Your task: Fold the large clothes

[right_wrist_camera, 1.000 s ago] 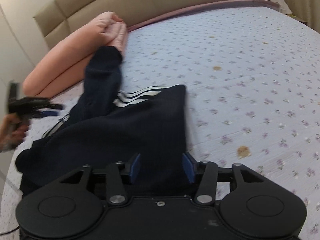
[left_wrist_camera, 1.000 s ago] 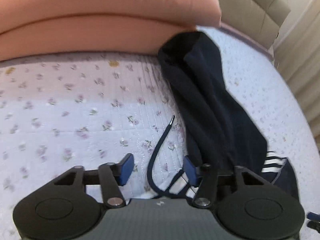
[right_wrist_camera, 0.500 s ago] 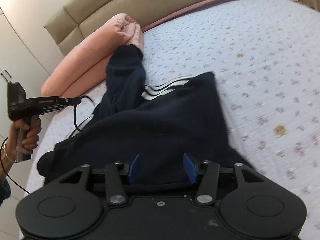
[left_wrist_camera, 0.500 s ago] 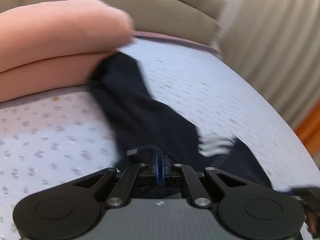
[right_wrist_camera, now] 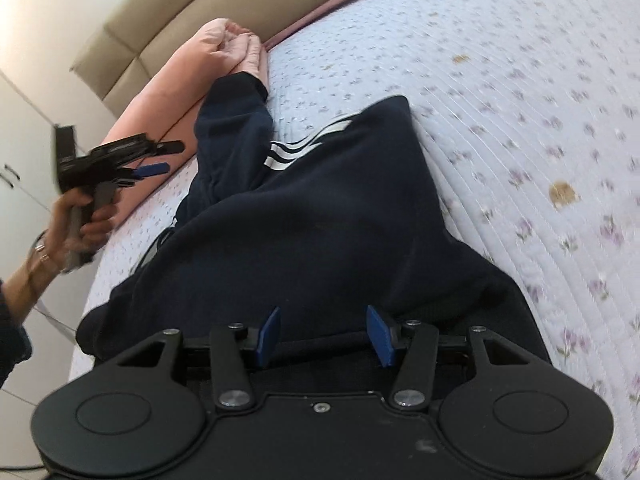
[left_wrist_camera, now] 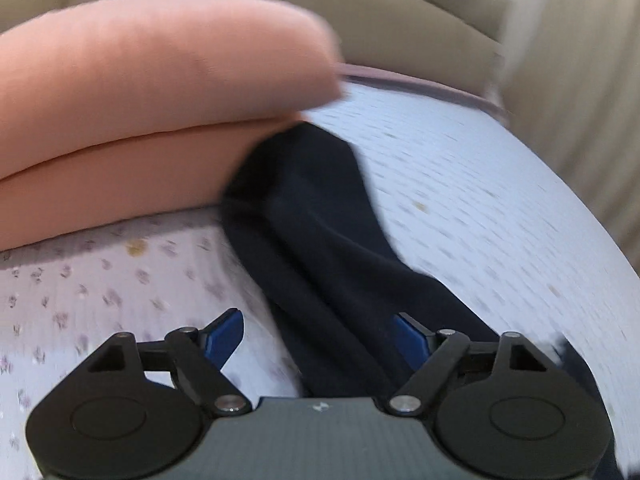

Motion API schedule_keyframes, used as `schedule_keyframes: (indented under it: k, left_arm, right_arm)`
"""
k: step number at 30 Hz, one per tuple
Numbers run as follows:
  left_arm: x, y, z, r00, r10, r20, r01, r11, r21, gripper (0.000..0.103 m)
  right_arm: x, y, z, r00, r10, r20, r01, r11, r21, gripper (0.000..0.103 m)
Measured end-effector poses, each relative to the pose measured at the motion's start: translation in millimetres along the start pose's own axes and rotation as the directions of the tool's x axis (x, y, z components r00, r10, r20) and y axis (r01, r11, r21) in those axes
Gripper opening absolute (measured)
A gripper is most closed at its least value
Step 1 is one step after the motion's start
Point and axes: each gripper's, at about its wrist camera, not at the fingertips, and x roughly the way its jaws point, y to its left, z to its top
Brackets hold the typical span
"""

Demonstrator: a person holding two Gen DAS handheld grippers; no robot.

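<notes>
A navy garment [right_wrist_camera: 312, 232] with three white stripes [right_wrist_camera: 288, 152] lies spread on the bed. One long part [left_wrist_camera: 312, 208] of it runs up to the pink pillow [left_wrist_camera: 152, 80]. My left gripper [left_wrist_camera: 316, 324] hovers over that part with its jaws opening wide. The cloth shows between the pads, but they do not press on it. In the right wrist view a hand holds the left gripper [right_wrist_camera: 166, 158] in the air at the left. My right gripper [right_wrist_camera: 324, 330] stands open just above the garment's near edge, gripping nothing. A dark cord [right_wrist_camera: 156, 246] lies at the garment's left side.
The floral bedspread [right_wrist_camera: 540, 128] stretches bare to the right. A beige padded headboard [right_wrist_camera: 168, 12] runs behind the pillow [right_wrist_camera: 192, 64]. White cupboard doors [right_wrist_camera: 20, 152] stand at the left, beside the bed's edge. Curtains [left_wrist_camera: 580, 80] hang at the far right.
Half a second ago my left gripper was shut on the cord; now it is open and the cord is gone from it. My right gripper has sunk closer to the garment.
</notes>
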Motion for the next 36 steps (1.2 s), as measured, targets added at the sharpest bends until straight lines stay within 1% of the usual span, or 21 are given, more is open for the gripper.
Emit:
schedule_keyframes:
  k: [4,8,9,10,11,12,14,16,18,20,23,24,25,26,27,28,30,31,32,34,36]
  left_arm:
    - [29,21,18,1.0,0.011,0.011,-0.01,0.994,-0.107,0.082]
    - [63,30,25,0.999,0.051,-0.016,-0.053,0.98,-0.193,0.083]
    - [68,31,25,0.999,0.052,-0.01,-0.053,0.972,-0.23,0.076]
    - [70,32,25,0.999,0.046,0.002,-0.044,0.964,-0.262,0.064]
    - [72,32,26,1.0,0.026,0.008,-0.022,0.958,-0.287,0.032]
    - [71,30,28,1.0,0.022,0.014,-0.017,0.953,-0.302,0.023]
    - [61,16,32,0.997,0.059,0.054,-0.043,0.965,-0.26,0.017]
    - [45,0,34,0.991,0.061,0.117,-0.039,0.982,-0.186,0.016]
    - [24,-10,33,0.984,0.008,0.178,0.022,0.986,-0.165,0.015]
    - [-4,-26,30,0.973,-0.033,0.229,0.057,0.994,-0.099,0.015]
    - [-62,-51,5,0.943,-0.085,0.32,0.086,0.996,0.012,0.015]
    - [-86,-59,-10,0.93,-0.102,0.352,0.094,0.995,0.041,0.016]
    - [-105,-66,-26,0.924,-0.132,0.36,0.111,0.991,0.079,0.016]
    - [-119,-71,-41,0.924,-0.152,0.35,0.12,0.986,0.112,0.019]
    - [-133,-76,-59,0.93,-0.167,0.328,0.125,0.982,0.144,0.029]
    - [-145,-80,-81,0.941,-0.174,0.291,0.128,0.977,0.168,0.036]
    - [-164,-83,-124,0.965,-0.175,0.193,0.14,0.973,0.185,0.086]
    - [-174,-82,-148,0.973,-0.174,0.149,0.146,0.972,0.183,0.092]
    - [-184,-80,-169,0.977,-0.185,0.11,0.162,0.968,0.19,0.093]
    - [-203,-76,-207,0.974,-0.223,0.04,0.21,0.954,0.216,0.093]
    - [-215,-71,-227,0.973,-0.227,0.029,0.214,0.947,0.24,0.094]
  right_arm:
    - [-5,-1,-3,1.0,0.002,0.016,-0.002,1.0,0.02,0.061]
    - [-11,-9,-9,1.0,0.016,0.021,-0.018,0.997,0.073,0.063]
    - [-13,-11,-11,1.0,0.015,0.021,-0.017,0.997,0.081,0.063]
    - [-14,-12,-13,1.0,0.009,0.023,-0.011,0.996,0.083,0.063]
    - [-19,-14,-15,1.0,-0.005,0.026,0.002,0.996,0.088,0.063]
    - [-19,-14,-15,1.0,-0.005,0.026,0.002,0.996,0.088,0.063]
    - [-24,-18,-17,0.999,-0.004,0.034,0.0,0.994,0.107,0.063]
    - [-27,-15,-16,0.999,0.008,0.044,-0.013,0.995,0.103,0.063]
    - [-29,-7,-12,0.997,0.018,0.069,-0.023,0.997,0.074,0.063]
    - [-30,5,-7,0.995,0.033,0.093,-0.036,0.999,0.036,0.063]
    - [-38,21,1,0.986,0.085,0.142,-0.085,0.996,-0.005,0.063]
    - [-38,21,1,0.986,0.085,0.142,-0.085,0.996,-0.005,0.063]
    - [-40,26,2,0.982,0.105,0.156,-0.105,0.994,-0.014,0.063]
    - [-44,32,4,0.978,0.126,0.169,-0.123,0.992,-0.024,0.063]
    - [-52,42,5,0.968,0.166,0.188,-0.162,0.986,-0.041,0.063]
    - [-54,47,5,0.965,0.179,0.19,-0.173,0.984,-0.048,0.063]
    - [-59,55,5,0.963,0.192,0.188,-0.183,0.981,-0.062,0.063]
    - [-59,55,5,0.963,0.192,0.188,-0.183,0.981,-0.062,0.063]
    - [-63,60,4,0.963,0.19,0.188,-0.179,0.981,-0.075,0.063]
    - [-63,62,5,0.964,0.196,0.181,-0.185,0.98,-0.074,0.066]
    - [-54,64,8,0.963,0.209,0.169,-0.201,0.978,-0.063,0.069]
